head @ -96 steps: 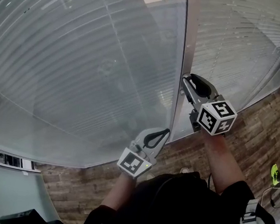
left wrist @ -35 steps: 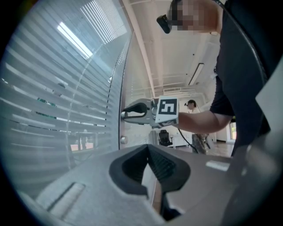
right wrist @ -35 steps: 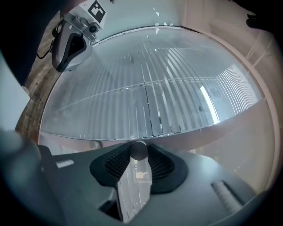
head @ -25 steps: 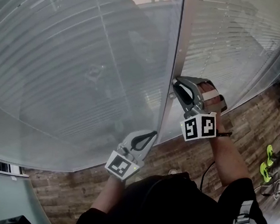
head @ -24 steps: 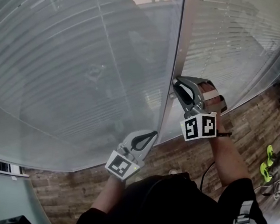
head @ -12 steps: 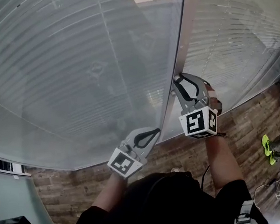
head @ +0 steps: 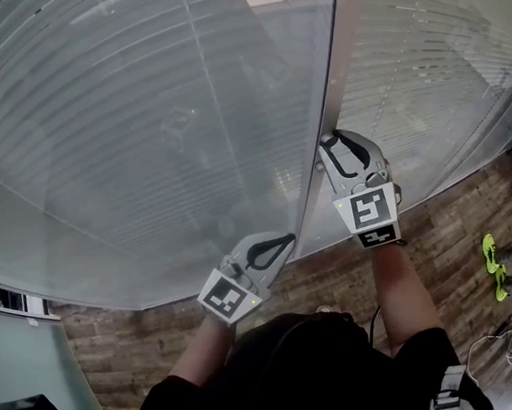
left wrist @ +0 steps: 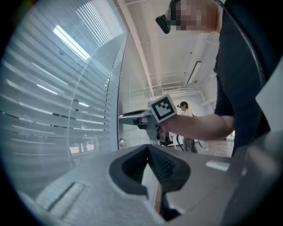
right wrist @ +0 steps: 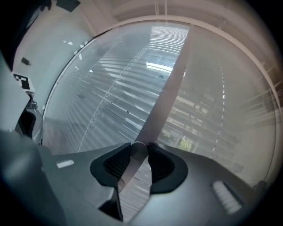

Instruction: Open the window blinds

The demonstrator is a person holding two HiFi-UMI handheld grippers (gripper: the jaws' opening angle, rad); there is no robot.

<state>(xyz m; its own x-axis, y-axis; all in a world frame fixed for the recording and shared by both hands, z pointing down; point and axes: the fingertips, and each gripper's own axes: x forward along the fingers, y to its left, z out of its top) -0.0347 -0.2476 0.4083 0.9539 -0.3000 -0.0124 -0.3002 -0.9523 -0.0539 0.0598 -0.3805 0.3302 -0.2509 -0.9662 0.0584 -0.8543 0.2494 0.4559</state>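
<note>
Nearest to us, our dark shirt fills the bottom of the head view, and both forearms reach forward from it over the wood floor. Our left gripper hangs low and near the body, just in front of the foot of the glass. Its jaws meet at the tips with nothing between them, and it touches nothing. Our right gripper is higher and further out, its marker cube facing up at us. In the right gripper view its jaws are part way closed and pressed on either side of a small round knob. They hold it firmly, with the pads against its rim. The knob sits on the upright metal post that divides the two panes, at about the middle of the post's height in our view. From the left gripper view we see the right gripper from the side, pointing level at the post. The blinds hang behind the glass on both sides of the post, let down over the whole of each pane. Their slats run level, with thin bright lines between them. Off to the right, well apart from us, a pair of green shoes lies on the floor.
</note>
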